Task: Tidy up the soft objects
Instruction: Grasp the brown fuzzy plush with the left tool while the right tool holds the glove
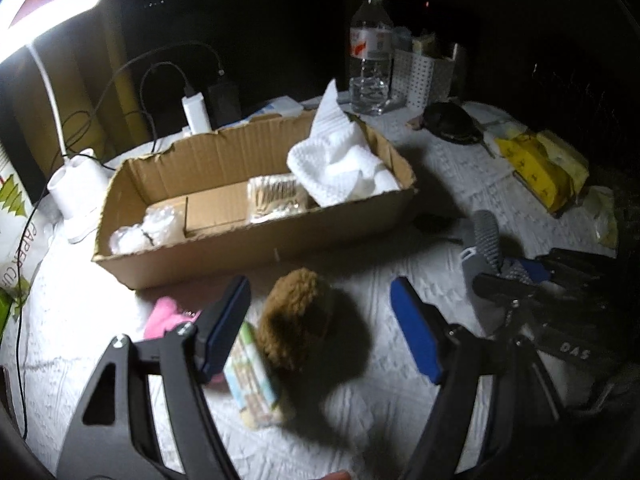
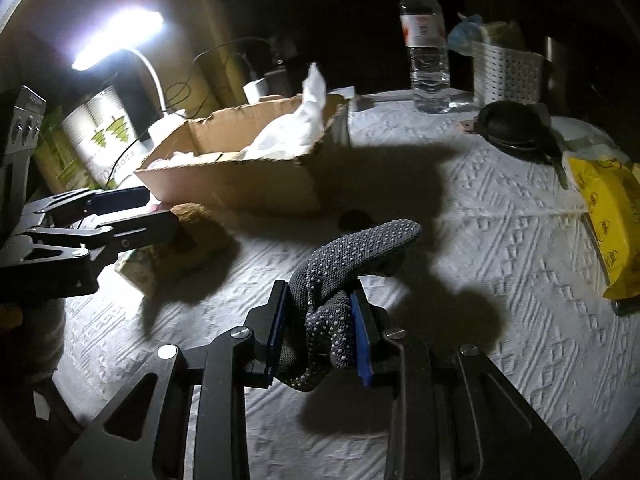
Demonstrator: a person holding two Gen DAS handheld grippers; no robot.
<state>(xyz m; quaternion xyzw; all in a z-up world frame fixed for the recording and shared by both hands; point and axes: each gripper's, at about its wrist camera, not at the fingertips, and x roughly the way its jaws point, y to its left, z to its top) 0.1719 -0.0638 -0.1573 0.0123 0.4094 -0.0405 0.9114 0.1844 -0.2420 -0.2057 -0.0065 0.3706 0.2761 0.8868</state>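
A cardboard box (image 1: pixel 256 240) sits on the white cloth with a white towel (image 1: pixel 336 164), a pack of cotton swabs (image 1: pixel 276 196) and clear wrap inside. My left gripper (image 1: pixel 316 328) is open, its fingers on either side of a brown fuzzy object (image 1: pixel 296 316) that lies by a small printed pack (image 1: pixel 250 384) and a pink soft item (image 1: pixel 164 316). My right gripper (image 2: pixel 320 332) is shut on a grey dotted glove (image 2: pixel 340 272), held just above the cloth. The box (image 2: pixel 240 184) and the left gripper (image 2: pixel 132 216) also show in the right wrist view.
A water bottle (image 1: pixel 370 52) and a white perforated basket (image 1: pixel 420 76) stand at the back. A black pouch (image 1: pixel 452 122) and a yellow packet (image 1: pixel 540 168) lie on the right. A lamp base (image 1: pixel 76 184), charger (image 1: pixel 196 112) and cables are on the left.
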